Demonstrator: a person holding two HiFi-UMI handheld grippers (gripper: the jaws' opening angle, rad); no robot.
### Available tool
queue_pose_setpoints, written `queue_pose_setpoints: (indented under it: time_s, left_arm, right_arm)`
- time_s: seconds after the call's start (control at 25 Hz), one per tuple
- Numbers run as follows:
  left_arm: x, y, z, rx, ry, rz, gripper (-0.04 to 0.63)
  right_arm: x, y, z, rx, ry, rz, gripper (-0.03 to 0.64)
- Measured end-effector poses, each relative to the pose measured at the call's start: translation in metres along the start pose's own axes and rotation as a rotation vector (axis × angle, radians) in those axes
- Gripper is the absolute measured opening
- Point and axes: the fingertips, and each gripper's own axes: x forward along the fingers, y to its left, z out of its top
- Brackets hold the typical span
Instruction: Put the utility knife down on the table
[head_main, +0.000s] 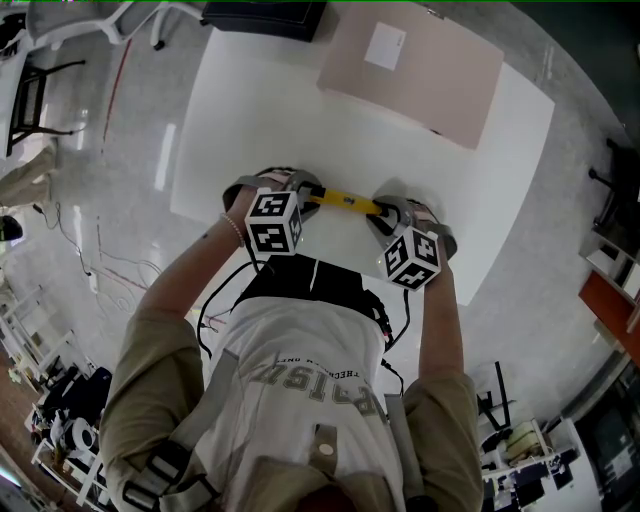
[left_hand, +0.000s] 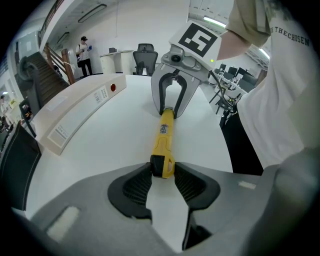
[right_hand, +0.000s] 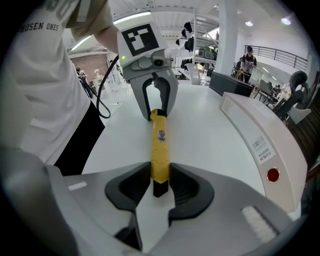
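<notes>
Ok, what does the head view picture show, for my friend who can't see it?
Seen from above, a yellow knife is gripped at its ends by the left hand-held gripper and the right hand-held gripper, over a white table. A flat tan box lies at the far side.

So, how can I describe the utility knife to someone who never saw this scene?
Over the white table, nearer than the beige box, the left gripper and right gripper face each other. The utility knife is the slim bar gripped between them, the only yellow thing there.
</notes>
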Motion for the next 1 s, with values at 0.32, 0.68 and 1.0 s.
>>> queue_pose_setpoints:
  time_s: [0.32,0.68,1.0]
  left_arm:
    - [-0.0018,0.0003,-0.0002,-0.022,-0.027,0.039,0.155]
    - [-0.0024,0.0058,-0.0022,-0.074,-0.06,0.064,0.213]
    - [-0.0015,0.0057,-0.002,-0.076,-0.06,0.057,0.215]
  right_arm:
    - [-0.0002,0.0009,0.0002,-0.013,0.003,-0.009,0.123]
    - [0.0007,0.0006,-0.0009,-0.011,0.001,-0.018,0.124]
    - [0.0004,0.0002,-0.0011,0.008,-0.007,-0.008,0.126]
